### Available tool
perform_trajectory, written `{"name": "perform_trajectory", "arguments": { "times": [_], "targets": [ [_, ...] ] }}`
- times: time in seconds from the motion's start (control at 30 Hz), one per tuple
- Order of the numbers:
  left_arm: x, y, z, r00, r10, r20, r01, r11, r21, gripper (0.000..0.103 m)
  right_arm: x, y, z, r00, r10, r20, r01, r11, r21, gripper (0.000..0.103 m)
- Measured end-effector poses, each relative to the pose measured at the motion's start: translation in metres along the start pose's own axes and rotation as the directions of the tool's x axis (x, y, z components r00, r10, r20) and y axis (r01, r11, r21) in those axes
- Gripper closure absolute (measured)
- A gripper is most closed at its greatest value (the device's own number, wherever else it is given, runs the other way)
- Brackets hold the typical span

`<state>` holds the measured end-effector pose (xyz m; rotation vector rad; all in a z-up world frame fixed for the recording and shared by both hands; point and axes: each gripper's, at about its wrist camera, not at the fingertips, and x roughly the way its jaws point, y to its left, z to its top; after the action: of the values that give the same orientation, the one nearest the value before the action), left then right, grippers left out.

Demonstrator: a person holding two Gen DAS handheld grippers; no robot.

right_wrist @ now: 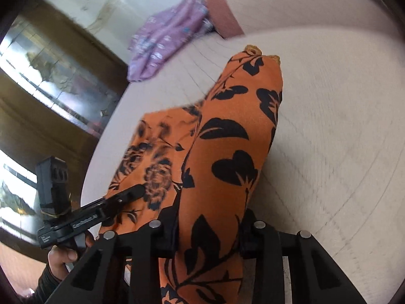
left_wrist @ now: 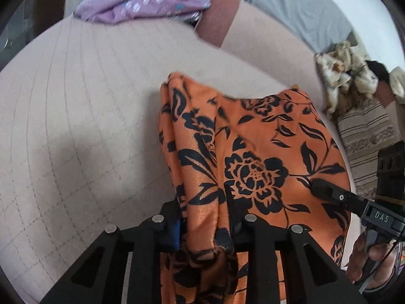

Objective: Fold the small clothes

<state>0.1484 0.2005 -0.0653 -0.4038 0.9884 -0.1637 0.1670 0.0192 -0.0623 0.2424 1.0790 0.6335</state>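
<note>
Orange floral garment (left_wrist: 253, 139) — soft, bunched, seemingly velvety — clamped in left gripper (left_wrist: 205, 217) and right gripper (right_wrist: 207, 230).

Left gripper (left_wrist: 205, 217) and right gripper (right_wrist: 207, 230), each hand-held and pitched downward toward twelve o'clock, jaws clamped on the orange cloth (left_wrist: 253, 152).

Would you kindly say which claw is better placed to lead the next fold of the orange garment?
Probably the left claw: like the right claw it grips the garment, with bare bedspread beside it.
</note>
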Motion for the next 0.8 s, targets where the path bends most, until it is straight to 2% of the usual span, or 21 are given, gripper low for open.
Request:
{"name": "perform_trajectory", "arguments": {
  "times": [0.1,0.23,0.3,0.33,0.37,0.4,0.43,0.5,0.53,0.57,0.63,0.7,0.77,0.8],
  "targets": [
    [-0.025,-0.018,0.006,0.997,-0.035,0.069,0.033,0.999,0.031,0.076,-0.036,0.004,0.015,0.997,0.009,0.079,-0.007,0.999,-0.032,0.068],
    [-0.038,-0.047,0.018,0.989,-0.077,0.126,0.066,0.994,0.085,0.073,-0.076,-0.021,0.028,0.988,0.014,0.154,-0.013,1.0,-0.011,0.068],
    [-0.03,-0.049,0.018,0.992,-0.06,0.112,0.049,0.994,0.103,0.069,-0.084,-0.049,0.029,0.984,0.013,0.178,-0.022,0.999,0.045,0.068],
    [-0.018,-0.053,0.016,0.995,-0.033,0.096,0.022,0.994,0.111,0.058,-0.085,-0.061,0.028,0.983,0.007,0.186,-0.019,0.998,0.065,0.067],
    [-0.009,-0.053,0.013,0.997,-0.004,0.076,-0.005,0.992,0.124,0.041,-0.082,-0.076,0.027,0.982,-0.01,0.188,-0.007,0.996,0.091,0.06],
    [0.004,-0.053,0.011,0.998,0.033,0.047,-0.039,0.988,0.148,0.036,-0.073,-0.099,0.022,0.985,-0.039,0.168,0.014,0.99,0.143,0.052],
    [0.016,-0.052,0.004,0.996,0.089,0.016,-0.091,0.981,0.171,0.036,-0.065,-0.117,0.017,0.989,-0.066,0.135,0.04,0.981,0.19,0.036],
    [0.018,-0.037,-0.007,0.993,0.122,-0.002,-0.12,0.976,0.179,0.036,-0.052,-0.153,-0.004,0.983,-0.173,0.056,0.148,0.94,0.308,0.035],
    [0.013,-0.027,-0.012,0.993,0.12,0.009,-0.12,0.978,0.171,0.036,-0.053,-0.16,-0.011,0.981,-0.186,0.059,0.156,0.931,0.329,0.035],
    [0.006,-0.02,-0.015,0.992,0.124,0.017,-0.125,0.978,0.165,0.036,-0.059,-0.162,-0.019,0.981,-0.174,0.088,0.135,0.931,0.339,0.035],
    [-0.006,-0.008,-0.02,0.992,0.119,0.031,-0.122,0.979,0.165,0.036,-0.074,-0.152,-0.024,0.968,-0.215,0.132,0.165,0.935,0.314,0.035],
    [-0.021,-0.001,-0.024,0.991,0.125,0.053,-0.132,0.977,0.167,0.036,-0.091,-0.129,-0.018,0.956,-0.216,0.2,0.161,0.952,0.262,0.035],
    [-0.03,-0.002,-0.024,0.99,0.125,0.064,-0.134,0.977,0.166,0.036,-0.101,-0.109,-0.009,0.952,-0.182,0.247,0.133,0.97,0.203,0.032],
    [-0.032,-0.004,-0.024,0.99,0.127,0.066,-0.136,0.977,0.162,0.036,-0.101,-0.093,-0.003,0.958,-0.143,0.25,0.107,0.983,0.151,0.029]
  ]
}}
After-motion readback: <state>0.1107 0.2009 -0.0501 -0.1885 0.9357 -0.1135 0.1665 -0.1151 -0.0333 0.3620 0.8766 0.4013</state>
